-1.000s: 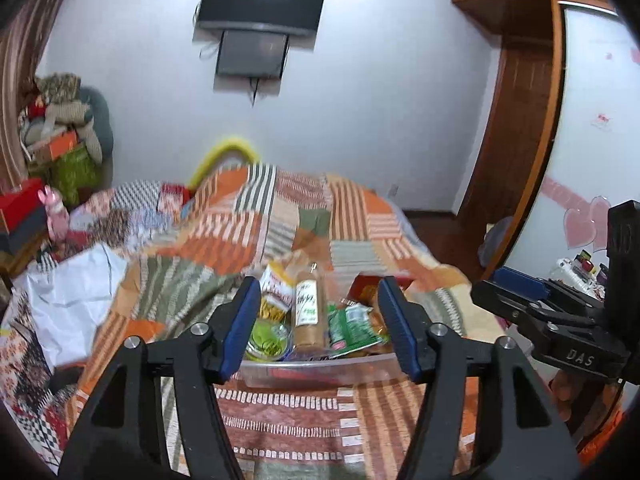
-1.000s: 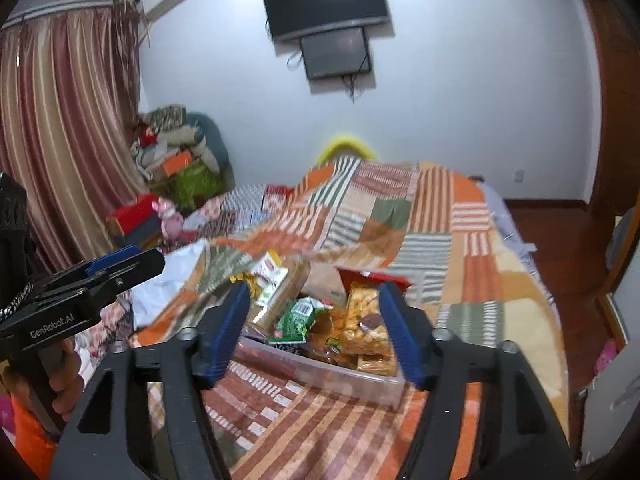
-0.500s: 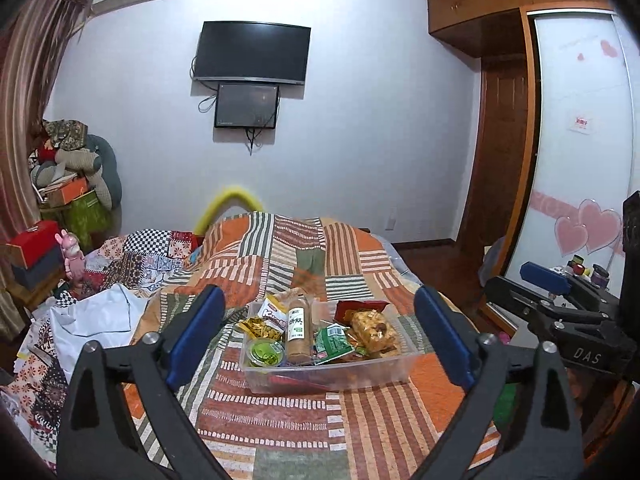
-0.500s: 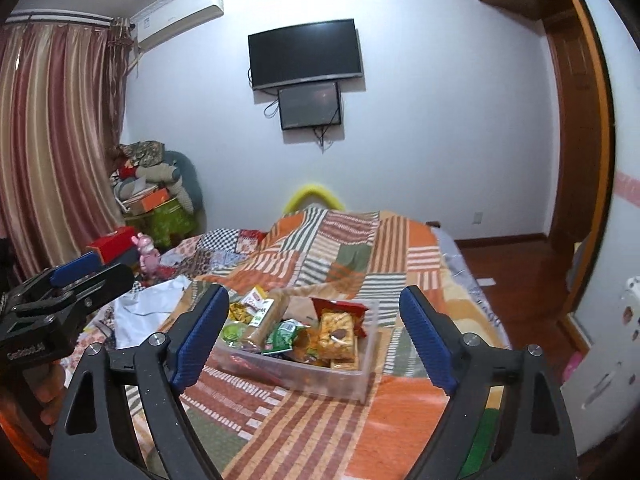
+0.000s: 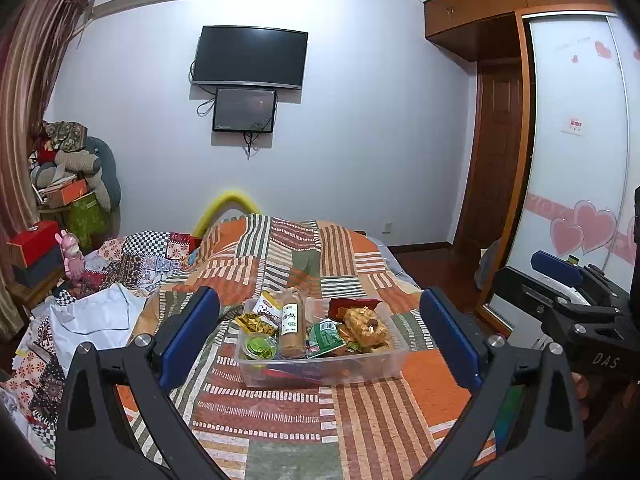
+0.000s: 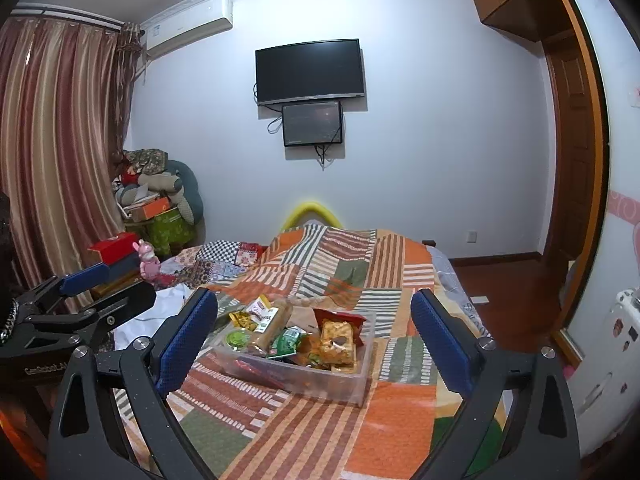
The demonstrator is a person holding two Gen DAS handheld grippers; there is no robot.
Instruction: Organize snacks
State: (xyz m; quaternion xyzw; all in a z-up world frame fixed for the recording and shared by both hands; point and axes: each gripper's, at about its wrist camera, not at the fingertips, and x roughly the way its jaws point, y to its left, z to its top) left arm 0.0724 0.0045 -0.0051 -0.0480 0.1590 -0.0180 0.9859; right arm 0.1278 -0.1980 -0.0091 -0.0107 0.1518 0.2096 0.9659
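I see the clear plastic bin (image 5: 320, 368) resting flat on the patchwork bedspread (image 5: 380, 420), toward the near end of the bed and roughly midway between its side edges. It holds every snack in view, which I judge to be the sorted state the task calls for, since no loose packet lies on the bedspread beside it. The bin's long axis runs across the bed, side edge to side edge. Inside, the bottle with the beige drink (image 5: 291, 326) leans against the far wall, its cap pointing toward the far end of the bed; this lean keeps it from rolling over the flatter packets. The green cup (image 5: 260, 346) sits in the near left corner, the green packet (image 5: 326, 332) lies at centre, and the orange biscuit pack (image 5: 366, 324) fills the right half. My left gripper (image 5: 320, 340) has its jaws opening, with nothing between the pads; the bin only appears framed between them, well apart from both. My right gripper (image 6: 314, 338) likewise has its jaws opening and holds nothing. I judge both are clear of the bin.
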